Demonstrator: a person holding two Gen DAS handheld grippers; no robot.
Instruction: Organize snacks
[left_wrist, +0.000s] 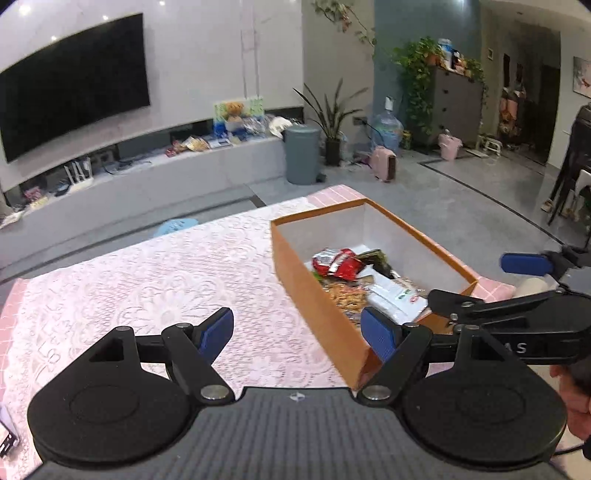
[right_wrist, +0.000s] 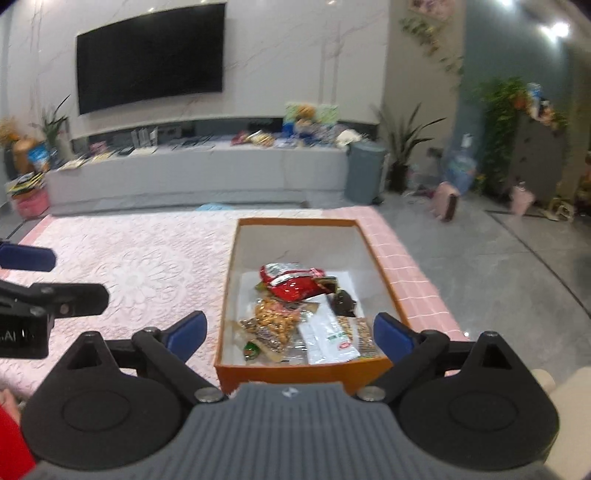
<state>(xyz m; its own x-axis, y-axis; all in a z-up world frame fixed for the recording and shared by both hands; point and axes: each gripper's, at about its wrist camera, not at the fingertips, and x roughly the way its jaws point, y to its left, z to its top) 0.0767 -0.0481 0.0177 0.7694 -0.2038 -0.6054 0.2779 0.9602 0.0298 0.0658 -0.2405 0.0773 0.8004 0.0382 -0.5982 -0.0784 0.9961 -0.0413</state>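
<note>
Inside the orange box (right_wrist: 255, 373), crinkled snack packets (right_wrist: 295, 284) lie heaped.

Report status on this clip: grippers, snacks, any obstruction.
Left gripper open, empty. Right gripper open, empty. Snack packets piled in orange box on pink tablecloth. Nothing in the way.

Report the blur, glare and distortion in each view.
Left wrist view: fisheye curves the black wall television; ceiling lights glare on the glossy wall; background slightly soft. Right wrist view: right-side plants smeared by motion blur, bright glare top right; snacks in the orange cardboard box stay readable.
</note>
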